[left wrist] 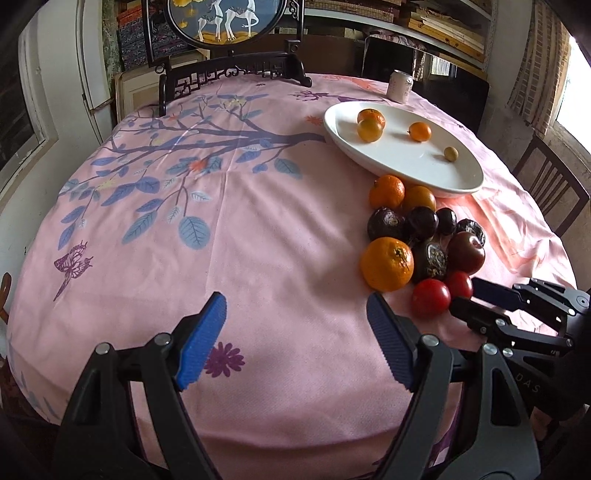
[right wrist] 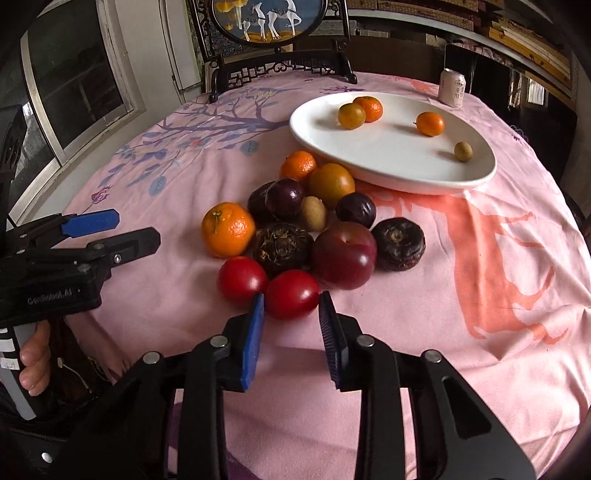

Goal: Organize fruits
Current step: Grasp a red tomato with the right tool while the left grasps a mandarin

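Observation:
A pile of fruit lies on the pink cloth: two red tomatoes, a big orange, a red plum, dark passion fruits and water chestnuts. A white oval plate behind holds three small oranges and a small green fruit. My right gripper is open, its blue pads on either side of the near tomato, not closed on it. My left gripper is open and empty over bare cloth, left of the pile. The right gripper also shows in the left wrist view.
A drink can stands behind the plate. A dark carved chair with a round deer picture stands at the table's far edge. Another chair is on the right. The table's front edge is near both grippers.

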The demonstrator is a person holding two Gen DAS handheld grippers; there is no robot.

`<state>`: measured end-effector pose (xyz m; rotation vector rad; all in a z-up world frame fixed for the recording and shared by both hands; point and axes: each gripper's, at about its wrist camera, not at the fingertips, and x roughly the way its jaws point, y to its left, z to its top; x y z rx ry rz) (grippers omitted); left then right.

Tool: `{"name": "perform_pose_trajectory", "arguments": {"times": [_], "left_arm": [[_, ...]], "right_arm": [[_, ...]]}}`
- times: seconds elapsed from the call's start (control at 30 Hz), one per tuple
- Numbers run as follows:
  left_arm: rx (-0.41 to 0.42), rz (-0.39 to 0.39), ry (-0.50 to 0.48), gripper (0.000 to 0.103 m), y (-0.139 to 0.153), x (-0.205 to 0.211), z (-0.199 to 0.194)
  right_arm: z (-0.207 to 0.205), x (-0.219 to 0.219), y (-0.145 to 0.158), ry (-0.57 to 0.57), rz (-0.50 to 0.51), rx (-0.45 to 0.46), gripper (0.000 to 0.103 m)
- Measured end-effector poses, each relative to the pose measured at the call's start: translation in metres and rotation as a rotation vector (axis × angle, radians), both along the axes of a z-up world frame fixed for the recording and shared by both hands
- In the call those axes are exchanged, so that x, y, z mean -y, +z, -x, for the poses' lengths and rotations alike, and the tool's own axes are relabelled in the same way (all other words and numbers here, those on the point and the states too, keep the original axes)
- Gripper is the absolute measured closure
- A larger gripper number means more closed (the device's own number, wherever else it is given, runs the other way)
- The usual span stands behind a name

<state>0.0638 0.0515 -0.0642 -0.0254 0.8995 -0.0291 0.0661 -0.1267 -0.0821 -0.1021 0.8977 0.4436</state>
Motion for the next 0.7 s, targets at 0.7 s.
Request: {"name": "perform_pose_trajectory", "arguments": {"times": [0.7], "left_arm": [[-0.091, -0.037, -0.089, 0.023, -0.024, 0.039, -0.026]], "right_arm": [[0.021, 0.051, 0.01, -0.093, -0.014, -0.015, 0.073]]}}
